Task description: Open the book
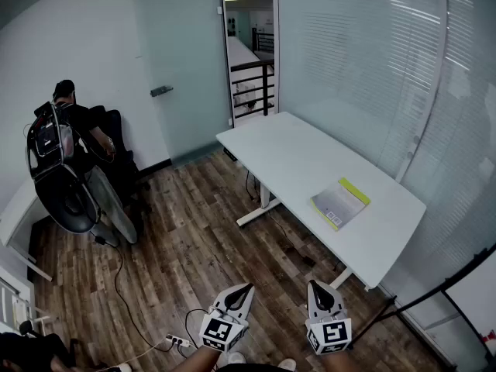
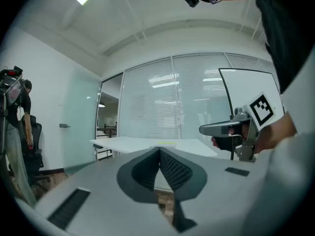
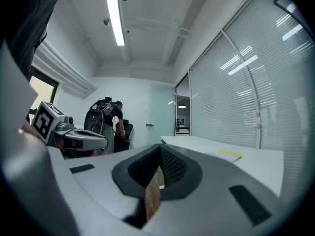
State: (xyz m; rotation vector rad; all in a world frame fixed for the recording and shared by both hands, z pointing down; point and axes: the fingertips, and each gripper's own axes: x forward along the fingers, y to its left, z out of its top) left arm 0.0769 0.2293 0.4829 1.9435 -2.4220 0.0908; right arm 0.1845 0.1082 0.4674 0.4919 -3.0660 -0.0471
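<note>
- Left gripper (image 1: pixel 247 288): held level over the wooden floor (image 1: pixel 194 246), jaws pressed together at the tips, nothing between them.
- Right gripper (image 1: pixel 315 285): just beside the left one, also level, jaws fully closed and empty.
- Power strip (image 1: pixel 178 339): on the floor, left of and below the left jaws.
- Table (image 1: pixel 294 157): white, ahead of both pairs of jaws and reaching off to their right.
- Book (image 1: pixel 339 202): closed, flat on the table near its right end, well apart from both jaws, ahead of and to the right of them; a yellow strip runs along its far edge.
- Person (image 1: pixel 77 126): far left of the jaws, beside a dark chair (image 1: pixel 116 157).
- Glass door (image 1: pixel 182 60): beyond the table's far end.
</note>
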